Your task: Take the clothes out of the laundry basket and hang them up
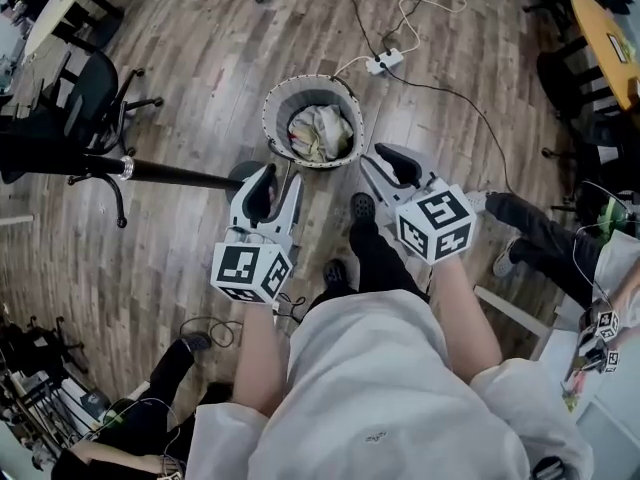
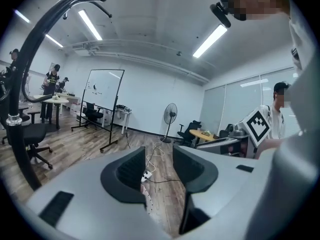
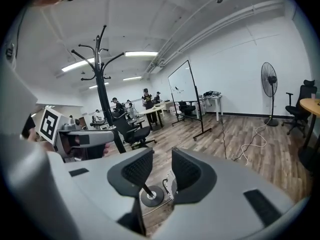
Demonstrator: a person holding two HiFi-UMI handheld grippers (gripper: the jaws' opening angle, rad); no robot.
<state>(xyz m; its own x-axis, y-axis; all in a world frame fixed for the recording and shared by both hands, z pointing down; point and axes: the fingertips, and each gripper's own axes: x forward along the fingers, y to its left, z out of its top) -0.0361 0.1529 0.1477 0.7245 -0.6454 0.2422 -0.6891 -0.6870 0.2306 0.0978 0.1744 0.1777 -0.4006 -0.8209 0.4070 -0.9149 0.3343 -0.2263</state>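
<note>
Your left gripper (image 1: 277, 183) and right gripper (image 1: 384, 164) were slightly open, empty; with the clothes (image 1: 318, 133) ahead in the laundry basket (image 1: 272, 105), you'd best have pinched a top fold

Pale clothes (image 1: 318, 131) crumpled (loosely) inside the round laundry basket (image 1: 298, 93).

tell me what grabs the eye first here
The round laundry basket on the wood floor, crumpled clothes inside, sits just ahead of the person. The left gripper and right gripper hover near it, jaws apart and empty. A black coat stand rises at the person's left.
</note>
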